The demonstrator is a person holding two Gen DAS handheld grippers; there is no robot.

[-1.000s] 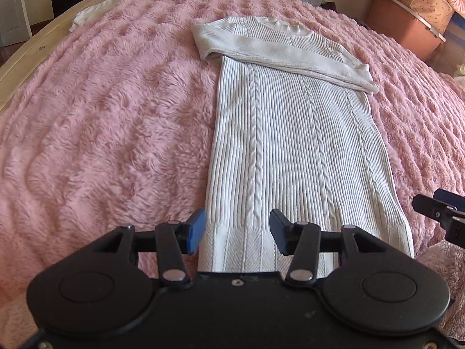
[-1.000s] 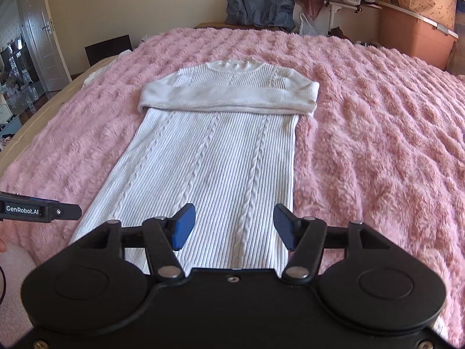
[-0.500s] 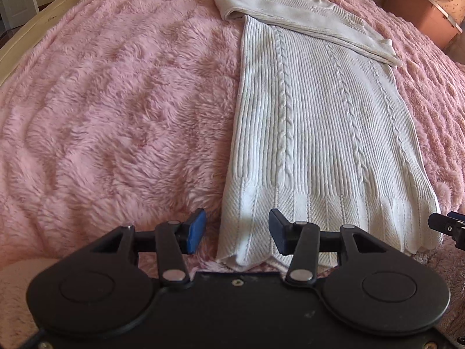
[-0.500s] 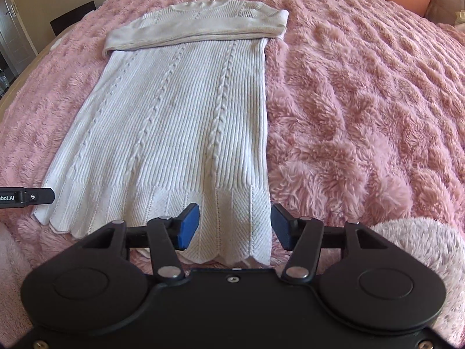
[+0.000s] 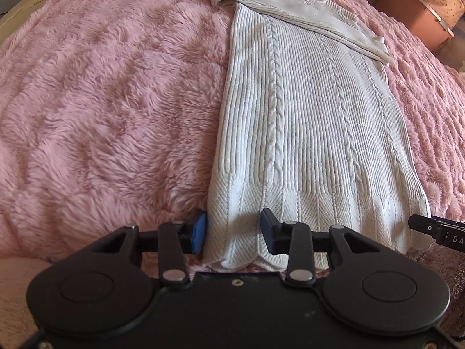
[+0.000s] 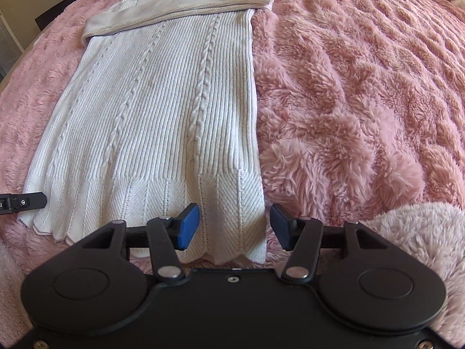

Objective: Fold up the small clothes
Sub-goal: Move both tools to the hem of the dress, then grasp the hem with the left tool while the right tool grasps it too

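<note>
Pink fleece blanket (image 5: 101, 101) covers the bed; a white cable-knit dress (image 5: 308, 122) lies flat on it, sleeves folded across the chest at the far end, scalloped hem at the near edge.

Left claw (image 5: 232, 231) sits at the hem's left corner; its jaws are closing, with the corner of the knit between them; the blue pad lies against the side edge, but a firm pinch is not evident. Right claw (image 6: 234, 226) straddles the hem's right corner at a middling width; one pad is over the knit, the other is over the blanket just beside the edge; no grip yet.

Risks, as judged from here:
- the left claw may catch only the top layer, so the back layer stays down and the fold splits;
- the deep pile may be pinched along with the knit, dragging the blanket up on the lift;
- the right claw's outer pad sits off the cloth; closing could crumple the edge rather than seize it;
- uneven timing between the two would skew the hem and pull the folded sleeves askew;
- ribbed knit stretches; a hard tug would distort the shape.
</note>
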